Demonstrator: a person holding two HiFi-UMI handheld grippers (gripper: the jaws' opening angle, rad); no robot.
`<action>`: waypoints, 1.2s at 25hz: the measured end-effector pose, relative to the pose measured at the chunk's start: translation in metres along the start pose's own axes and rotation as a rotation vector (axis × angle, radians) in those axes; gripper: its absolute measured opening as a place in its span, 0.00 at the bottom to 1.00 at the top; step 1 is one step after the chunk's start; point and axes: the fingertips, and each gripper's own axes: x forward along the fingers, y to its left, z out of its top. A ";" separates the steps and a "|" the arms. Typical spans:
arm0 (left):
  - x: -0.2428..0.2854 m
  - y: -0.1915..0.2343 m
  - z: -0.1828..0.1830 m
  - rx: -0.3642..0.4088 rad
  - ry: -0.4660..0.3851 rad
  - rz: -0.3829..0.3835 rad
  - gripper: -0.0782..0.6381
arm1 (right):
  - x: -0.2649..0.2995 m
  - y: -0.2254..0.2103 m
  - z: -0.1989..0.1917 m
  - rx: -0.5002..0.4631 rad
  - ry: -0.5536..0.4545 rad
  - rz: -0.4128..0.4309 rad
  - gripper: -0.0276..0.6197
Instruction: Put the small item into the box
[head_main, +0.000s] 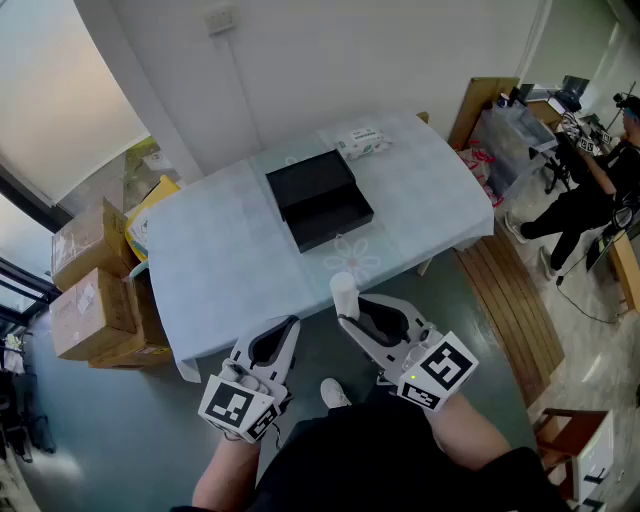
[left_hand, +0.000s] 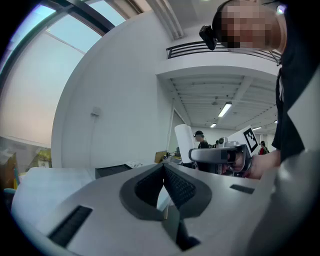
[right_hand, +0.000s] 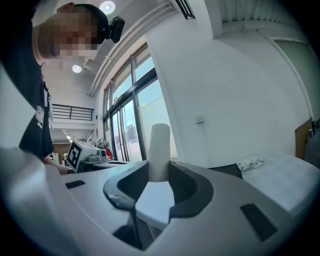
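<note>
A white cylinder (head_main: 343, 290) stands upright between the jaws of my right gripper (head_main: 347, 313), which is shut on it, just off the table's front edge. In the right gripper view the cylinder (right_hand: 160, 150) rises out of the right gripper (right_hand: 160, 172). The open black box (head_main: 320, 200) lies at the middle of the light blue table (head_main: 220, 250), well beyond both grippers. My left gripper (head_main: 291, 326) hangs lower at the left, in front of the table. In its own view the left gripper (left_hand: 163, 167) is shut with nothing in it.
A white packet of wipes (head_main: 362, 141) lies at the table's far edge, behind the box. Cardboard boxes (head_main: 90, 290) are stacked on the floor to the left. A wooden panel (head_main: 520, 290) lies on the floor at the right, and a person (head_main: 600, 180) sits at a desk beyond it.
</note>
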 end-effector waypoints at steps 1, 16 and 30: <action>0.000 0.000 0.000 -0.001 0.000 0.000 0.12 | 0.000 0.000 0.001 0.000 0.000 0.001 0.25; 0.002 -0.001 -0.003 -0.008 0.002 -0.011 0.12 | -0.001 -0.001 0.000 0.010 -0.006 0.008 0.25; 0.010 0.000 0.004 0.000 -0.008 -0.028 0.12 | 0.004 -0.010 0.009 0.000 -0.008 -0.004 0.25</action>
